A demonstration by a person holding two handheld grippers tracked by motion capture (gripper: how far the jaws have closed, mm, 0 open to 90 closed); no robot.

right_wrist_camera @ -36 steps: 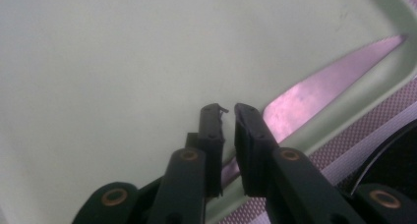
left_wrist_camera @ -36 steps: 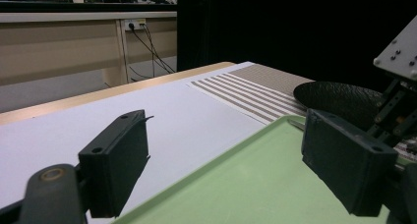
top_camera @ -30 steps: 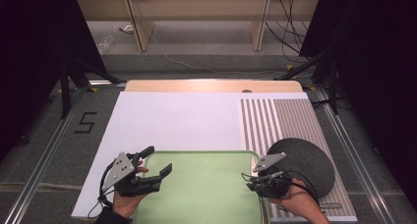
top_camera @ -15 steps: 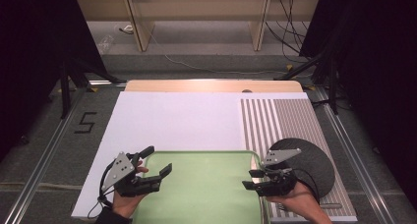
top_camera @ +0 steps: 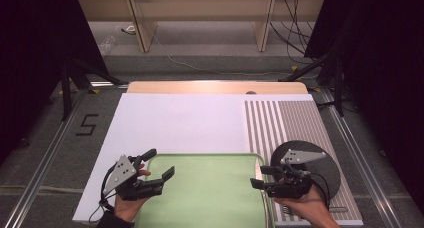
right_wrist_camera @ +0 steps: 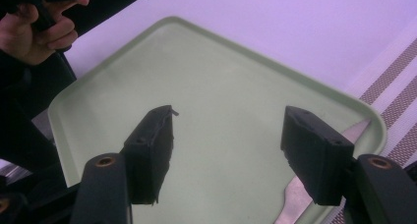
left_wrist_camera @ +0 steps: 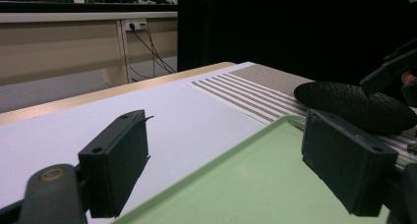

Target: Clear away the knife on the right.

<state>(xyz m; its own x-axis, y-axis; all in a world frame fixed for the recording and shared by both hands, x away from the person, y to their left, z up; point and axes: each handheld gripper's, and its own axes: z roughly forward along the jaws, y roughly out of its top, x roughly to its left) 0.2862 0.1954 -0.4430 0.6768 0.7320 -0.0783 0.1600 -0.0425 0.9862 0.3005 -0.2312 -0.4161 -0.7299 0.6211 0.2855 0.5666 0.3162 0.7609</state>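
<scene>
the pale green plastic tray [top_camera: 210, 193] lies on the white surface [top_camera: 175, 123]. right gripper [right_wrist_camera: 226, 145], empty, has just been opening; left gripper [left_wrist_camera: 226, 160] wide. perhaps a metal blade [right_wrist_camera: 305, 194] crosses the tray's edge—lift clear.

The right gripper [top_camera: 258, 183] has opened and lifted over the tray [top_camera: 210, 160].

Black tongs [top_camera: 155, 170], blocky pads [left_wrist_camera: 118, 165], brass rivets; grey three-cornered plate; dark sleeve.

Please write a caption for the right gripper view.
Open right tongs above the green tray, a metal blade by its rim.
</scene>
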